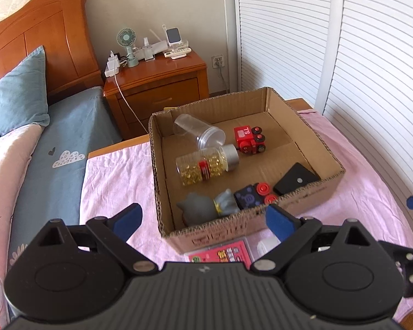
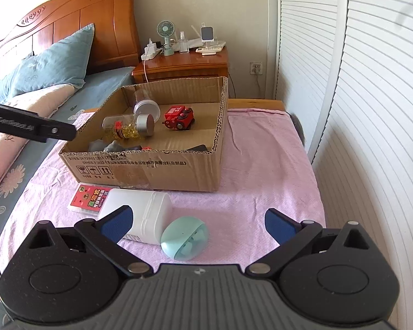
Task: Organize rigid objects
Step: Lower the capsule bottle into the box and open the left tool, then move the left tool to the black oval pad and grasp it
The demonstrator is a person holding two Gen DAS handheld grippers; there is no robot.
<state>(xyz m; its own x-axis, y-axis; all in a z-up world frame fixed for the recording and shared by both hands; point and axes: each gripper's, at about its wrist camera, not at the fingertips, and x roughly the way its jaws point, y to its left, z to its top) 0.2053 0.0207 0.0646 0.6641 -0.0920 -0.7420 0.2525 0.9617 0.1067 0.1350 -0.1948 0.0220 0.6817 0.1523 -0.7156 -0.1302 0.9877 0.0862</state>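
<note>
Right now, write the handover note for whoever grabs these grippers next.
Left gripper: open, empty, hovering at the near-left corner of the cardboard box.
Right gripper: open, empty, above the items on the pink cloth.
In the box: clear cup, capsule bottle, red toy train, grey figure, dark block with red wheels, black flat case.
Outside the box, on the cloth in front of it: white jar, mint earbud case, pink card pack.
Left to do: those three probably go into the box.
</note>
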